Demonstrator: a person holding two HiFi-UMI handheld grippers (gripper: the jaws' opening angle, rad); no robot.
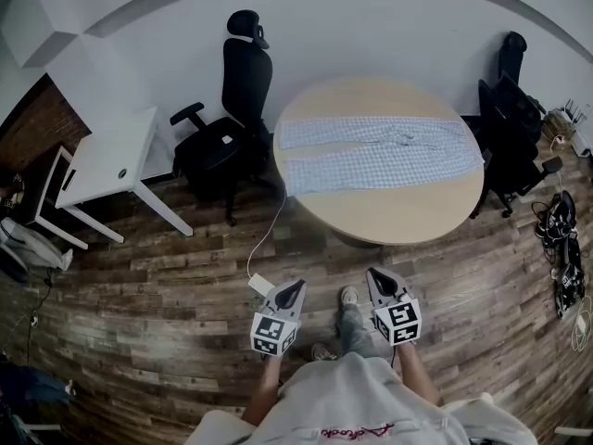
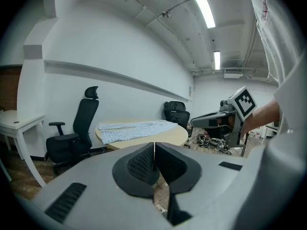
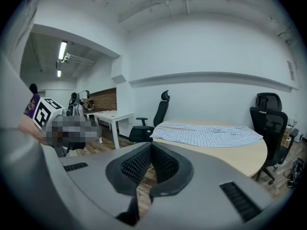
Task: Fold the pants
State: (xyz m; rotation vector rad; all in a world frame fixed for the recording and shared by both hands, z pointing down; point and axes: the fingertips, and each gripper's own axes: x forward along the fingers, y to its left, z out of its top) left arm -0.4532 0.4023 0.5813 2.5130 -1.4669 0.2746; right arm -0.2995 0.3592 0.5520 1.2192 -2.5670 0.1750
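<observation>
Jaws together, empty; pants [image 1: 380, 156] flat on table [image 1: 389, 219]

Rm is pretty plain tbh: white walls [image 1: 371, 26] w/ a ledge [image 3: 211, 75] running along them high up, plus a patch of brick wall [image 1: 42, 123] at the far L of the head view. Floor [image 1: 167, 295] is dark wood-look planks. Round light-wood table [image 1: 389, 216] sits near the wall. Black office chair [image 1: 236, 109] w/ headrest is just beside its L edge, 2nd black chair [image 1: 508, 123] on the R side. White desk [image 1: 107, 160] is further L, near the brick. Ceiling has exposed conduit [image 3: 158, 6] and long strip lights [image 2: 206, 8], lit. White cable [image 1: 267, 239] trails from the table's edge down to the floor. Tangle of dark cables [image 1: 561, 248] on the floor far R.
</observation>
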